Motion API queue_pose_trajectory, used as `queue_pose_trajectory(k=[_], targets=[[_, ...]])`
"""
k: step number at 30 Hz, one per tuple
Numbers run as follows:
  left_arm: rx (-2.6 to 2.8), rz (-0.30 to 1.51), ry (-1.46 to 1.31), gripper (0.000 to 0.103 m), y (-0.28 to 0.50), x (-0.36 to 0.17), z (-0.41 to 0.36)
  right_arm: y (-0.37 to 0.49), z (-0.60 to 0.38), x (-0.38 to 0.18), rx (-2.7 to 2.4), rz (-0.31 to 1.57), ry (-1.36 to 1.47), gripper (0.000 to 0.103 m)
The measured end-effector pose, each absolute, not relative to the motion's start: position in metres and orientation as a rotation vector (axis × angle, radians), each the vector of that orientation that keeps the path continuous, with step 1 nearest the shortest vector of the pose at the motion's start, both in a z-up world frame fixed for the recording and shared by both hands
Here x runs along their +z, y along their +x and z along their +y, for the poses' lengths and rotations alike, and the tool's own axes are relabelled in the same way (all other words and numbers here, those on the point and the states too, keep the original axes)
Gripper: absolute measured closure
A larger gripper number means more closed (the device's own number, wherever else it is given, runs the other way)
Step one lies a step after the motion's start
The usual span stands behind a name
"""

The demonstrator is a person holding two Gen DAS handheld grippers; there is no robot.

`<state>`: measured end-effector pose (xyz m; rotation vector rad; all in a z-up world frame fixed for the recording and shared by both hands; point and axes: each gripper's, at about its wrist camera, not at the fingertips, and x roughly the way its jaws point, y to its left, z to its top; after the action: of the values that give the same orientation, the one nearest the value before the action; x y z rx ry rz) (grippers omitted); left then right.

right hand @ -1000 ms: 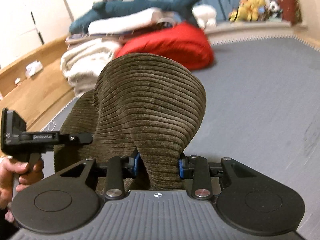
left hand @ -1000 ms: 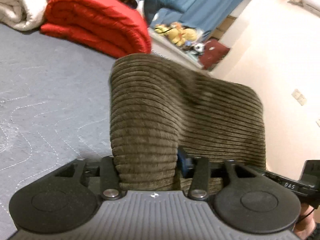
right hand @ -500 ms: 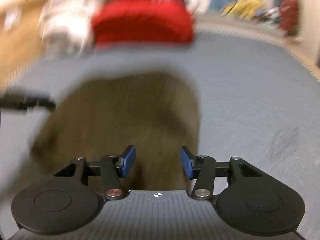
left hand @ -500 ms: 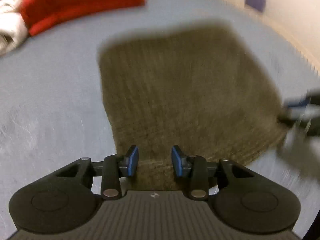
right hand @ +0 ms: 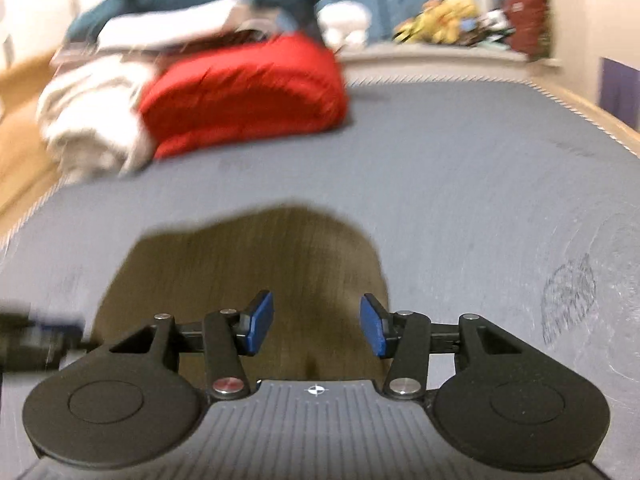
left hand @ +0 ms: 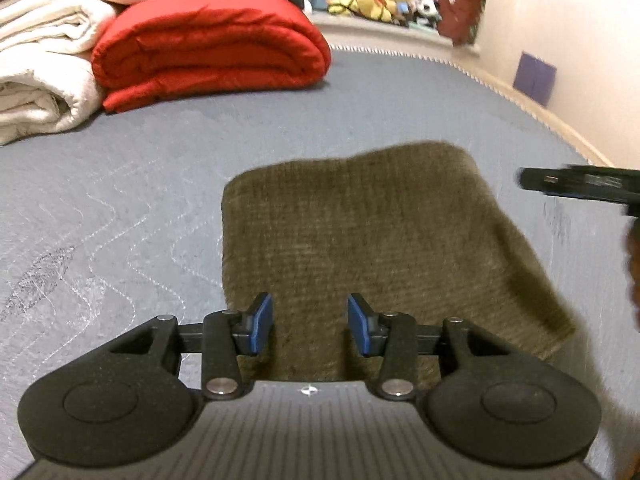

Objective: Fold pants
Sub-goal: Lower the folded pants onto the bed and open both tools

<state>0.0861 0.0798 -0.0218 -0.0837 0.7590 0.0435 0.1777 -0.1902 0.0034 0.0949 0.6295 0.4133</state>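
On the grey mattress (left hand: 120, 168), pants (left hand: 360, 240) lie as a folded brown pad, nothing pinched. Left gripper (left hand: 310, 324) jaws opening, right gripper (right hand: 316, 326) spread, both empty above the near edge. Fold looks done; maybe one tidy-up left.

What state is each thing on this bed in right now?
Pants: folded, lying flat on the mattress, not gripped.
Left hand-held gripper: jaws apart and opening, nothing pinched.
Right hand-held gripper: jaws apart, empty.
Red blanket: folded, at the far end.
White blanket: folded, beside the red one.
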Motion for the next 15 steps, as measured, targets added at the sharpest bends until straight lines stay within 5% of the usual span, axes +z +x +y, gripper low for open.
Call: queue_pose_trajectory(k=[15], targets=[[0.052,0.746,-0.110,0.057,0.111,-0.013,0.083,0.280,-0.150,-0.068,0.171,0.708,0.081,0.045]])
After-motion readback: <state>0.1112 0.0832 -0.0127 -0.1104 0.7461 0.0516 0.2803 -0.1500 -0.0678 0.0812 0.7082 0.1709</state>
